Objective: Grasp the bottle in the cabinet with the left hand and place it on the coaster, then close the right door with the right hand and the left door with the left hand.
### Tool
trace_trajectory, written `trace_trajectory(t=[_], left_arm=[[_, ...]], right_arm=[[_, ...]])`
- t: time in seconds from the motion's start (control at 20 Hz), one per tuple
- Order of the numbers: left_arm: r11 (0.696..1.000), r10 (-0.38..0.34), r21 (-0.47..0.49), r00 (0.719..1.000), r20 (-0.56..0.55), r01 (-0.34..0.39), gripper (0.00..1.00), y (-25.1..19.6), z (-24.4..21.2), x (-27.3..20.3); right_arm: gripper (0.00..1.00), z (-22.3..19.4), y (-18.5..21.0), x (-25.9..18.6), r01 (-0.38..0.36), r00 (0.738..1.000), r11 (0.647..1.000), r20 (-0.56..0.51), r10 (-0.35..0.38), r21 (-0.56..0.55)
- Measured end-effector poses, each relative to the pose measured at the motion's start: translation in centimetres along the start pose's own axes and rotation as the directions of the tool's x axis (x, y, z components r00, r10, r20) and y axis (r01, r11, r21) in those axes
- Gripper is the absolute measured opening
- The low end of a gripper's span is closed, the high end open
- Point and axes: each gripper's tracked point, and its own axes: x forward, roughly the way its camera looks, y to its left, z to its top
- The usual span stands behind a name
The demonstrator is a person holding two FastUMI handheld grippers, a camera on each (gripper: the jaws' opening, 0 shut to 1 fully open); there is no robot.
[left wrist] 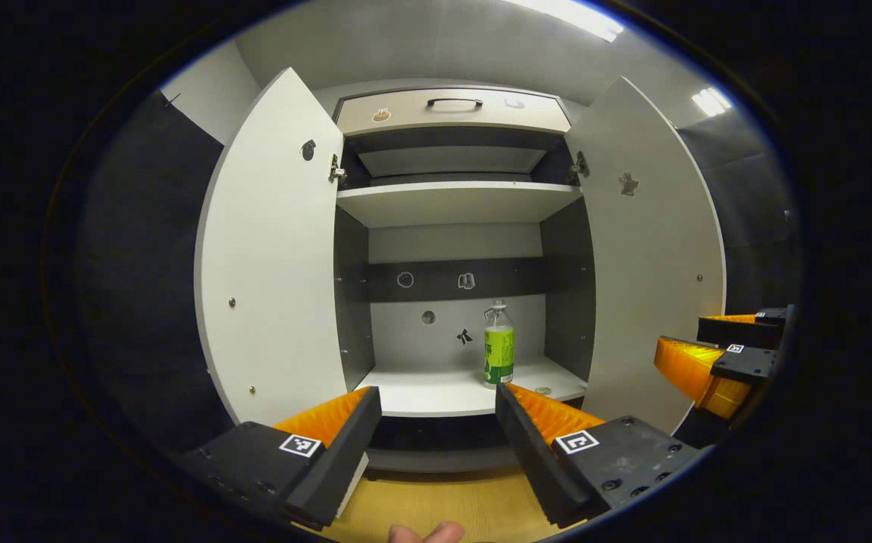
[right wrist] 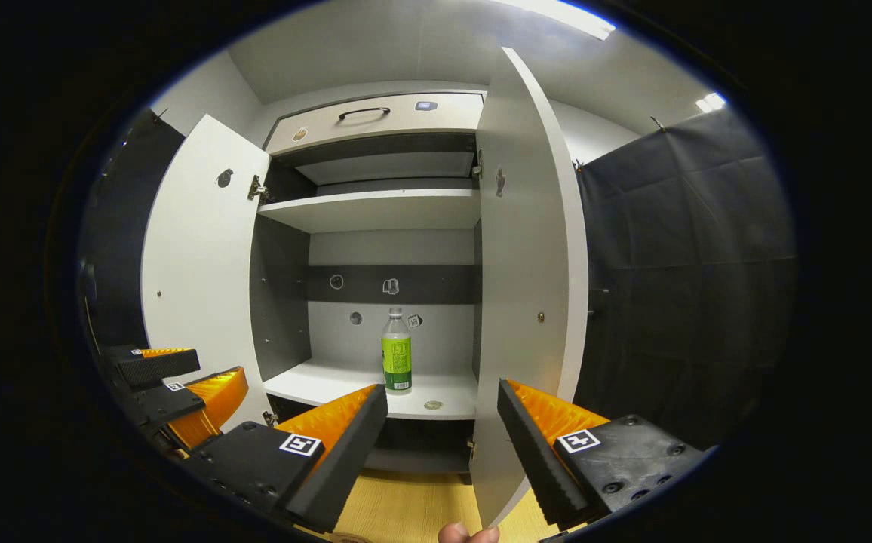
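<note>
Left door [left wrist: 277, 264] is standing wide; the left claw [left wrist: 436, 422] is hanging open, empty. The bottle [left wrist: 498, 347] is standing upright on the lower shelf [left wrist: 436, 388], probably light, slippery, best gripped mid-label. The right claw [right wrist: 442, 422] is gaping open beside the right door [right wrist: 526, 302].

A pale drawer front with a dark curved handle [left wrist: 454, 101] sits high above the tongs. Below it a white upper shelf [left wrist: 457, 202] lies bare. Yellow wooden floor [left wrist: 443, 501] shows between the tongs. A ceiling light strip [left wrist: 568, 15] glows overhead.
</note>
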Motion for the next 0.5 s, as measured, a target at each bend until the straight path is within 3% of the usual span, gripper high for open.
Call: trace_trajectory(t=[0.25,0.5], left_arm=[[0.999,-0.035,-0.007,0.999,-0.006,0.034,0.97,-1.8,-0.4,2.4],[0.993,-0.117,0.008,0.993,0.024,0.117,0.96,-5.7,-0.1,7.6]], right_arm=[[0.97,0.7,-0.7,-0.6,-0.002,1.000,0.999,0.001,0.002,0.035],[0.98,0.6,-3.1,-2.0,0.032,0.999,0.999,0.001,-0.032,0.025]])
